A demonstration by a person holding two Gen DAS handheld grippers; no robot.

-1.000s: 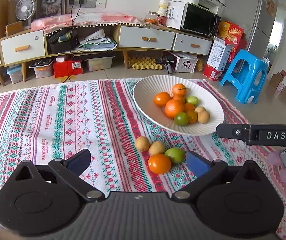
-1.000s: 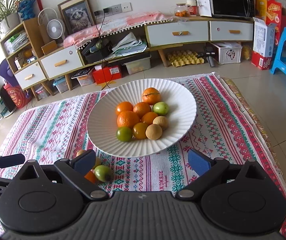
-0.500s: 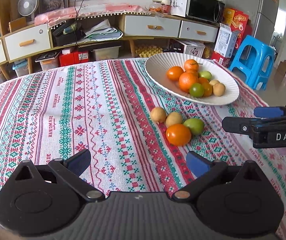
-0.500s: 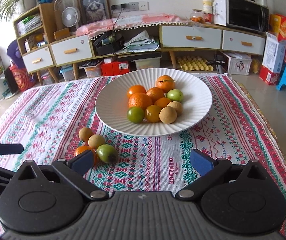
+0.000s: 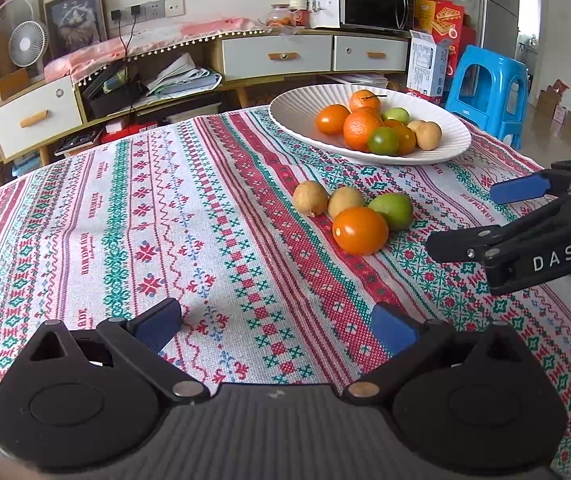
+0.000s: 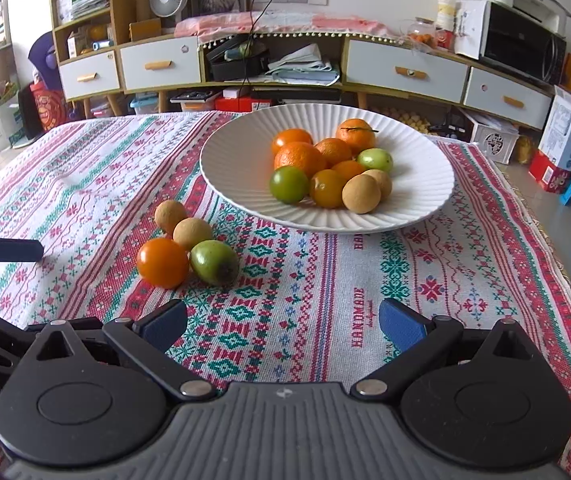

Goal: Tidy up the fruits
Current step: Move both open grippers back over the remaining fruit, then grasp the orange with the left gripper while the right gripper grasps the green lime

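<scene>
Both grippers have dropped lower and pulled back since the earlier frames, so the loose fruit now sits further up each view w/ more cloth in front. Left gripper (image 5: 275, 322): jaws spread wide, nothing between them, bottom centre of its view. Right gripper (image 6: 281, 322): same, spread and empty. Key relation: the loose cluster lies ahead and right of the left jaws (mid-right of left view) but ahead and left of the right jaws (centre-left of right view), i.e. between the two; the right looks a bit nearer, though that's a judgement. Cluster = 4 pcs, touching: orange tomato (image 6: 162, 263) nearest, green fruit (image 6: 214, 262) just beside it w/ its long axis tilted toward lower right, then 2 tan round fruits (image 6: 192, 233) behind. Beyond, the white plate (image 6: 241, 152) on the patterned tablecloth (image 6: 305, 300), upper centre, holds roughly 9: about 5 orange, 2 green, 2 tan; some overlap, so count approx. Probably tomato or green one goes next, up to the plate.
</scene>
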